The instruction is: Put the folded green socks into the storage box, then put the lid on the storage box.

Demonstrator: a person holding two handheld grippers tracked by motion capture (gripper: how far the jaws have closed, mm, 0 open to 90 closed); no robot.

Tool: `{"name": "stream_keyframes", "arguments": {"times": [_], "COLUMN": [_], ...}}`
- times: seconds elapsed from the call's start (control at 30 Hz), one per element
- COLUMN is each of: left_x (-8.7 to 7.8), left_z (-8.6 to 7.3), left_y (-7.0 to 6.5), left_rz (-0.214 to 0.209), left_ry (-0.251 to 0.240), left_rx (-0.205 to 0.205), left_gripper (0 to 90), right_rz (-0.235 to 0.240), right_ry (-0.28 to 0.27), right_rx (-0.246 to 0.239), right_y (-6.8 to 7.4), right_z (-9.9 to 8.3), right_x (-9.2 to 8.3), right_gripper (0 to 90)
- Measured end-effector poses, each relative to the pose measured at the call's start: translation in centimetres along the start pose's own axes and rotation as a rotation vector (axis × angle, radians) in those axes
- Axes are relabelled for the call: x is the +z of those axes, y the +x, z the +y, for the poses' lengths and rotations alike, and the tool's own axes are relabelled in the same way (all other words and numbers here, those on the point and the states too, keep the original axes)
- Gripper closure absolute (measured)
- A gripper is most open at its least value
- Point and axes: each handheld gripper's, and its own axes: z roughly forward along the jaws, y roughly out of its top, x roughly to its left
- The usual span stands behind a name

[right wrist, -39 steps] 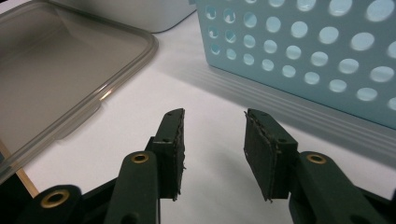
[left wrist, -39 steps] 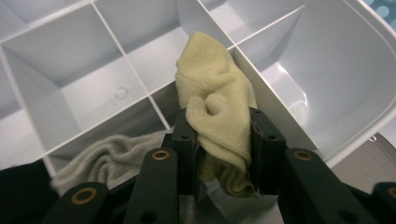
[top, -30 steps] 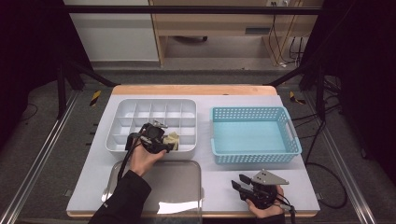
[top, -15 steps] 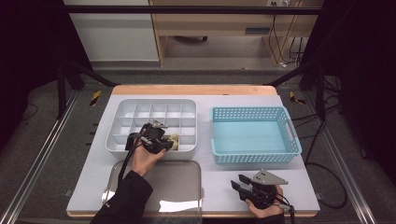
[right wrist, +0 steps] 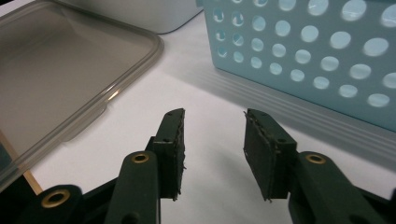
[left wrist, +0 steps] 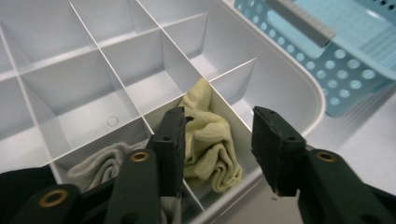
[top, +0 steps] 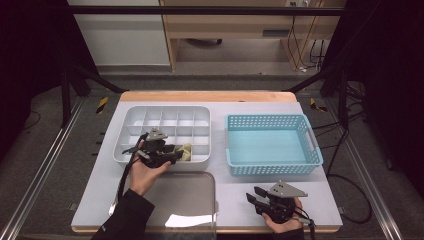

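At the near edge of the white divided tray (top: 165,114), the left gripper (top: 176,154) hangs over the front row of compartments, and its body hides part of that row in the high view. In the left gripper view its jaws have just been opening and stand spread above the yellow cloth (left wrist: 208,135), which lies crumpled in a front compartment with no pad pressing on it; the left jaw covers the cloth's near edge. A grey cloth (left wrist: 100,163) sits in the neighbouring compartment, largely masked by the same jaw, so its full shape cannot be made out. The right gripper (top: 256,196) rests low on the white table (top: 320,200) near the front edge, jaws parted with only bare tabletop between them. The clear lid (top: 185,200) lies flat at the front, its near edge cut off by the frame. The blue basket (top: 272,170) stands just beside the tray. No label or writing can be read on any item.
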Motion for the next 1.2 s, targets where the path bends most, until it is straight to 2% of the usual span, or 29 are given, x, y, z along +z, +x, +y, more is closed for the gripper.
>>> {"name": "stream_keyframes", "arguments": {"times": [0.23,0.4,0.5,0.63,0.7,0.8,0.9,1.03,1.2], "left_x": [-3.8,-6.7,-7.9,-9.2,-9.7,-10.2,-10.5,-10.9,-10.5], "left_z": [-2.0,-4.3,-5.5,-7.5,-8.4,-9.3,-10.4,-11.4,-12.3], "left_y": [0.4,1.0,1.5,2.3,2.5,2.7,3.2,4.0,4.6], "left_rz": [-0.013,-0.011,-0.006,0.025,0.032,0.039,0.046,0.057,0.047], "left_ry": [-0.091,-0.151,-0.169,-0.163,-0.178,-0.156,-0.136,-0.141,-0.11], "left_rx": [0.002,-0.011,-0.021,-0.037,-0.05,-0.055,-0.077,-0.105,-0.116], "left_gripper": [48.6,47.4,46.5,45.7,45.8,44.5,43.7,43.3,42.5], "right_rz": [-0.003,0.019,0.037,0.053,0.05,0.071,0.08,0.091,0.096], "right_ry": [-0.013,-0.033,-0.036,-0.032,-0.029,-0.025,-0.021,-0.018,-0.003], "right_rx": [0.015,0.018,0.019,0.012,0.006,0.004,-0.002,0.0,-0.003], "right_y": [0.0,0.4,0.6,1.2,1.5,1.8,2.4,2.9,3.3], "right_z": [0.4,1.0,1.3,1.8,1.9,2.2,2.6,3.0,3.2], "right_x": [-0.1,0.0,0.2,0.7,0.9,1.4,1.7,2.0,2.5], "right_gripper": [56.7,56.6,55.9,54.5,53.6,54.0,55.0,55.0,55.1]}}
